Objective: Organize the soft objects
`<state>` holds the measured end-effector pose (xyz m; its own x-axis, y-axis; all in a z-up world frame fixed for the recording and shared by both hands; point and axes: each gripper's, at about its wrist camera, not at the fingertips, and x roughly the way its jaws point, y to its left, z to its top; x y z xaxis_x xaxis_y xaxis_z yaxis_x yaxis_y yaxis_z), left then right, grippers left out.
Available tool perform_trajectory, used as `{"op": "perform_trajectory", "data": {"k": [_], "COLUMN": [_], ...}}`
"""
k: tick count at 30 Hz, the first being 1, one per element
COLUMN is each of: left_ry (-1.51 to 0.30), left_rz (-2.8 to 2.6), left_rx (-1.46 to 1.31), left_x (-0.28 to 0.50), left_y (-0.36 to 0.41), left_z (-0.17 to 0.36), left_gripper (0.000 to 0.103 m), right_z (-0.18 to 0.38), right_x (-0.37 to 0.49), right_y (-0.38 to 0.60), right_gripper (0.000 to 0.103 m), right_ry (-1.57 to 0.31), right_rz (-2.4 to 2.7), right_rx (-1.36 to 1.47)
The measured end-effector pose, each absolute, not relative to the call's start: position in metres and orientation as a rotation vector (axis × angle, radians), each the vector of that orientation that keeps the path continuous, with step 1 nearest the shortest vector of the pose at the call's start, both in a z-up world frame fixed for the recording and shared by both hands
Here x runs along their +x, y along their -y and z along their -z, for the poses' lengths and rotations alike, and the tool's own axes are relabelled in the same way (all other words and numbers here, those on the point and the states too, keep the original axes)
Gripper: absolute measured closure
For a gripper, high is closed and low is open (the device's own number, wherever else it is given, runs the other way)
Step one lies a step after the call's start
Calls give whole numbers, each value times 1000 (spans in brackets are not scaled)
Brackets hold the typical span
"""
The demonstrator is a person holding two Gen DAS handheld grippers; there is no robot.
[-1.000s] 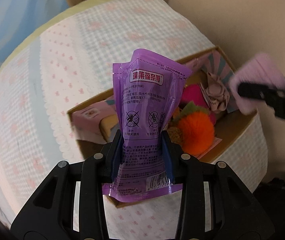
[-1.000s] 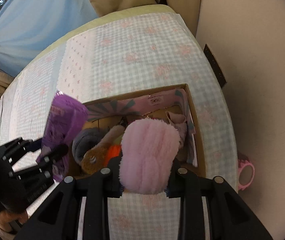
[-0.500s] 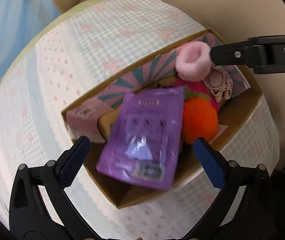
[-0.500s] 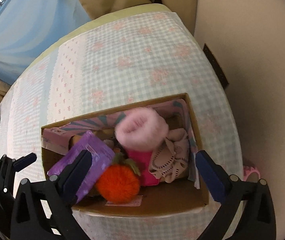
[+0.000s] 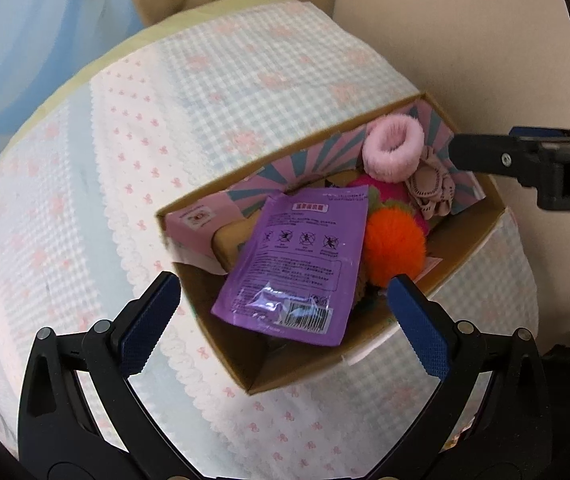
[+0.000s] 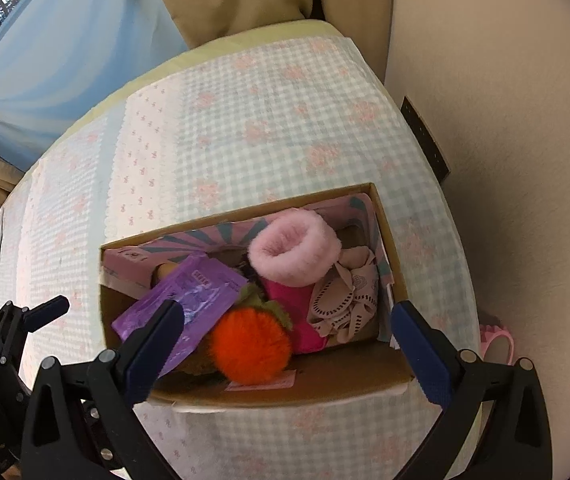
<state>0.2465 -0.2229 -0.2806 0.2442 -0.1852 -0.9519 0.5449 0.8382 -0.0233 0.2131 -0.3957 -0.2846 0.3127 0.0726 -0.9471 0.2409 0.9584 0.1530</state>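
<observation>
Filling the cardboard box [image 6: 389, 248]: purple pouch [image 5: 299, 258], orange pompom [image 6: 251, 348], pink scrunchie [image 6: 295, 250].

My left tongs [image 5: 285, 300] and right tongs [image 6: 288, 330] are black plastic with blue ribbed pads and silver screws.

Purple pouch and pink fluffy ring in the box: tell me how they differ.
The purple pouch is flat, glossy and printed with text and a barcode; the pink fluffy ring is round, furry and plain. The pouch lies slanted at the box's left end; the ring sits high at the other end, its hole facing up. Both rest inside the cardboard box, held by neither gripper.
</observation>
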Motion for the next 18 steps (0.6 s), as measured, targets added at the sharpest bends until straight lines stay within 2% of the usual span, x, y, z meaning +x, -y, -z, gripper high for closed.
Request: {"op": "perform_trajectory", "data": {"k": [8, 18], "left_ry": [-1133, -918], "left_rz": [442, 273], "left_rx": [235, 55], "left_x": [230, 184], "left_y": [176, 72], "left_z": [203, 77], "left_gripper": [0, 0], "right_z": [219, 100], "right_x": [193, 147], "right_y": [361, 280], "right_gripper": [0, 0], "right_ry": [-1171, -1016], "right_rz": [90, 26], "right_rx": [250, 150]}}
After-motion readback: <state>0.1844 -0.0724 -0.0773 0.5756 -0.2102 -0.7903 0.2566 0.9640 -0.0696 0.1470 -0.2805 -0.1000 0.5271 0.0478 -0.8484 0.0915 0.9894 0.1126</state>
